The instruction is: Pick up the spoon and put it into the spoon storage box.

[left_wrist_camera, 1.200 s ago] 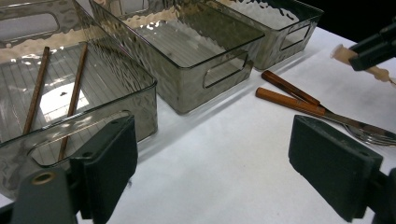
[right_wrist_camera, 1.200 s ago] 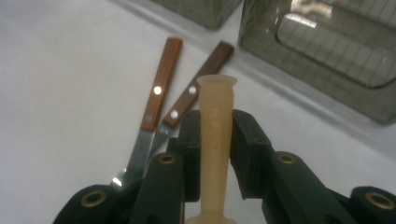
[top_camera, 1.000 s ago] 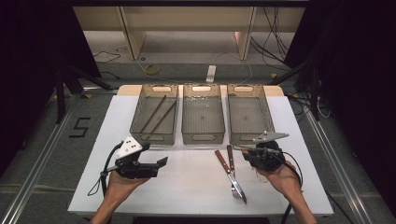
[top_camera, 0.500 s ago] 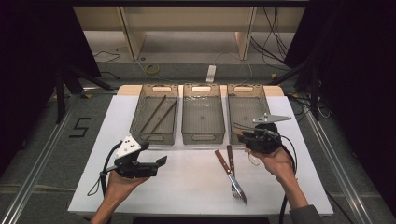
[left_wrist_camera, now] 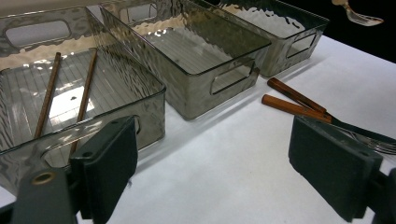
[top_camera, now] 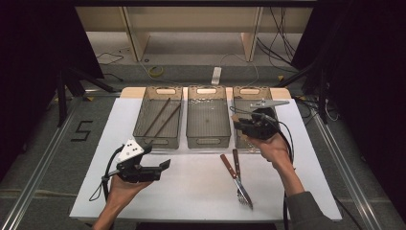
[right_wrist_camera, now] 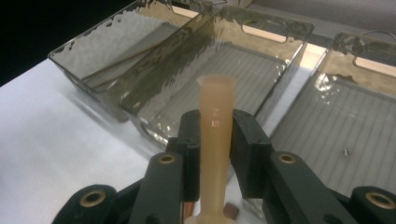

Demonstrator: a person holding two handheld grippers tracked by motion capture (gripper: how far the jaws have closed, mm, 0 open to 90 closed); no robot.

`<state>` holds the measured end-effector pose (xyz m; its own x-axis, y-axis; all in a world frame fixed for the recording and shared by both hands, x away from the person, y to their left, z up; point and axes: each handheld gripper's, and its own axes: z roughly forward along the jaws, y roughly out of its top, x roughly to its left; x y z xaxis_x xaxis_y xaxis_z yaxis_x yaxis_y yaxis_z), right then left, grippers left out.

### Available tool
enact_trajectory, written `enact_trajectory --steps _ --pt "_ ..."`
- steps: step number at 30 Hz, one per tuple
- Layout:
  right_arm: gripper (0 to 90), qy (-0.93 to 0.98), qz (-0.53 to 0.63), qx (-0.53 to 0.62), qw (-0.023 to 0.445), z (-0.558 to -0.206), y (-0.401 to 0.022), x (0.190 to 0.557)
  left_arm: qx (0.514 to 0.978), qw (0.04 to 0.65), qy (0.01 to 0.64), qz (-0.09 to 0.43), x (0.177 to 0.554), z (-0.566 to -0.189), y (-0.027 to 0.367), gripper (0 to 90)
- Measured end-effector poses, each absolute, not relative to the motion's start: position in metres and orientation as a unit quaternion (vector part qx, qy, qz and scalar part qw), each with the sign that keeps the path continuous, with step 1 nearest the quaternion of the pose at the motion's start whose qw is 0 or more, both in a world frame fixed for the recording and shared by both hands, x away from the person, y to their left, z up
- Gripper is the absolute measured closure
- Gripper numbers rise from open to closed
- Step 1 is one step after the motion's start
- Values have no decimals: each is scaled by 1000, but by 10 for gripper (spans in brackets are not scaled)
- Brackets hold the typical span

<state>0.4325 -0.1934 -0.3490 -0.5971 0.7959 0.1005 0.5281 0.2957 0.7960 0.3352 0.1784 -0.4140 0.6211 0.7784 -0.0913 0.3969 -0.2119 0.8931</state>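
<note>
Nearest the person, the left tool (top_camera: pixel 160 167) is held low over the white bench (top_camera: pixel 196 191), its jaws spread wide apart with nothing between them. Just to the right on the bench, a knife (top_camera: pixel 237 166) and a fork (top_camera: pixel 234 179), both with brown wooden handles, are laid side by side, their handles close together and pointing toward the bins. Farther on, the right tool (right_wrist_camera: pixel 215 140) is seen above the near end of the right bin (top_camera: pixel 249 91), its jaws clamped on a pale plastic handle (right_wrist_camera: pixel 215 135). In the right gripper view that handle is gripped between the two pads and stands out beyond them, its flared end past the tips; what lies at its other end cannot be told. Beyond, three clear bins are set in a row across the far edge of the bench. Two brown sticks (top_camera: pixel 160 117) are laid aslant in the left bin (top_camera: pixel 139 120), while the middle bin (top_camera: pixel 207 140) is set between the others.
</note>
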Motion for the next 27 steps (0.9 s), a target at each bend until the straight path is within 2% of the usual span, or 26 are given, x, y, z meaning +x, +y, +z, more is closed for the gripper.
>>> enact_trajectory --steps 27 --pt "746 785 409 438 155 -351 -134 506 742 517 381 192 332 -411 181 155"
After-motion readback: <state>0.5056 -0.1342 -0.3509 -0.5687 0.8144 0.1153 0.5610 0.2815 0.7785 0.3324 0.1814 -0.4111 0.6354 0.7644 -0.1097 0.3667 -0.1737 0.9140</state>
